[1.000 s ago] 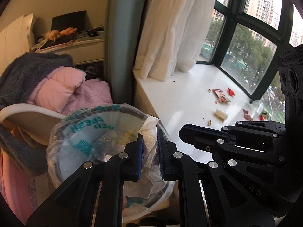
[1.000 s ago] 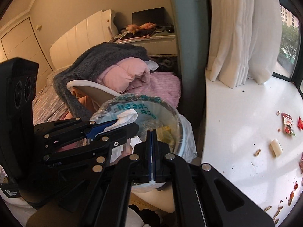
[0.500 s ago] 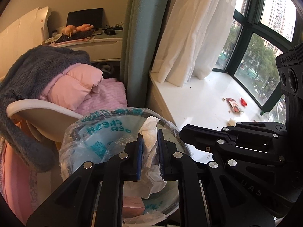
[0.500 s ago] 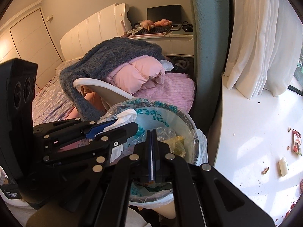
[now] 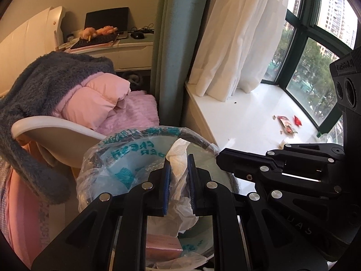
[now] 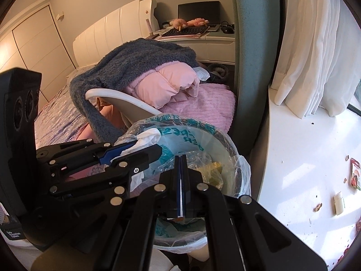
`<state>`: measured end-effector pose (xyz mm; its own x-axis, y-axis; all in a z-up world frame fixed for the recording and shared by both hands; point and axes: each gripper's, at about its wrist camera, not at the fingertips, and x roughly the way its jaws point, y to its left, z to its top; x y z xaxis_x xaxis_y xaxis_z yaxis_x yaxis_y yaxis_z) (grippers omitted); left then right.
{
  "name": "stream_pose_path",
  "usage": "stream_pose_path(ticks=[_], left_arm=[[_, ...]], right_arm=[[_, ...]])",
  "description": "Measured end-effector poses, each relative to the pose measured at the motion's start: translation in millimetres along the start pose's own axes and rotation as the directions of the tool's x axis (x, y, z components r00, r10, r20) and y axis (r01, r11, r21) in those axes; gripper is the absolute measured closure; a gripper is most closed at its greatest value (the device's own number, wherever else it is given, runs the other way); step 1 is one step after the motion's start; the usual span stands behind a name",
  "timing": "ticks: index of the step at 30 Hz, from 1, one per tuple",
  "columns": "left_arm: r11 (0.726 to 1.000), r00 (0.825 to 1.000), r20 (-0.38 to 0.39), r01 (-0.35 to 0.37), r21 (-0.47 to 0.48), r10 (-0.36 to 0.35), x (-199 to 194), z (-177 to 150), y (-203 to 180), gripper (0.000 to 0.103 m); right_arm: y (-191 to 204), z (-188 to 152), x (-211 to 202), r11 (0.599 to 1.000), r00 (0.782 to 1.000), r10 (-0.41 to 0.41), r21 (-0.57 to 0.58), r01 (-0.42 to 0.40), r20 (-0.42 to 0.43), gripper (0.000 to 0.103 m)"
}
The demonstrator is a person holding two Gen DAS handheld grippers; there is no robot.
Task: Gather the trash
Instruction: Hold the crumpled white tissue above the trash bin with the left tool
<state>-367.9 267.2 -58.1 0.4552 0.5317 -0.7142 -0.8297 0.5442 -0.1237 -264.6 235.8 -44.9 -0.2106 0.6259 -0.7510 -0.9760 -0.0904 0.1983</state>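
The left hand-held gripper [image 5: 178, 164] is clamped on a crumpled white tissue [image 5: 179, 155], its jaws narrow with the paper bunched between the blue pads. It hangs over the mouth of a round trash bin [image 5: 203, 143] lined with a clear plastic bag [image 5: 126, 155] printed in teal letters. In the right wrist view the tissue sits at the bin's near-left rim. The right hand-held gripper [image 6: 181, 164] has its jaws pressed together with nothing between them — it also hovers above the bin, where yellowish wrappers [image 6: 212, 169] lie inside. Beside the bin runs a white windowsill [image 6: 304, 153] — on it lie more trash: a red snack wrapper [image 6: 355, 172], a small white piece [image 6: 338, 203] and crumbs. Behind the bin a white chair [image 5: 56, 131] carries a grey fleece [image 5: 49, 79] and pink bedding [image 5: 99, 97].
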Motion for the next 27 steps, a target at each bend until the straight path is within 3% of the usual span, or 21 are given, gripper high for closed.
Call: stream_pose_path(ticks=[27], left_arm=[[0.996, 0.995, -0.038, -0.088, 0.010, 0.089, 4.6, -3.3, 0.1, 0.090]], right_arm=[[2.7, 0.3, 11.2, 1.000, 0.999, -0.020, -0.018, 0.019, -0.048, 0.100]])
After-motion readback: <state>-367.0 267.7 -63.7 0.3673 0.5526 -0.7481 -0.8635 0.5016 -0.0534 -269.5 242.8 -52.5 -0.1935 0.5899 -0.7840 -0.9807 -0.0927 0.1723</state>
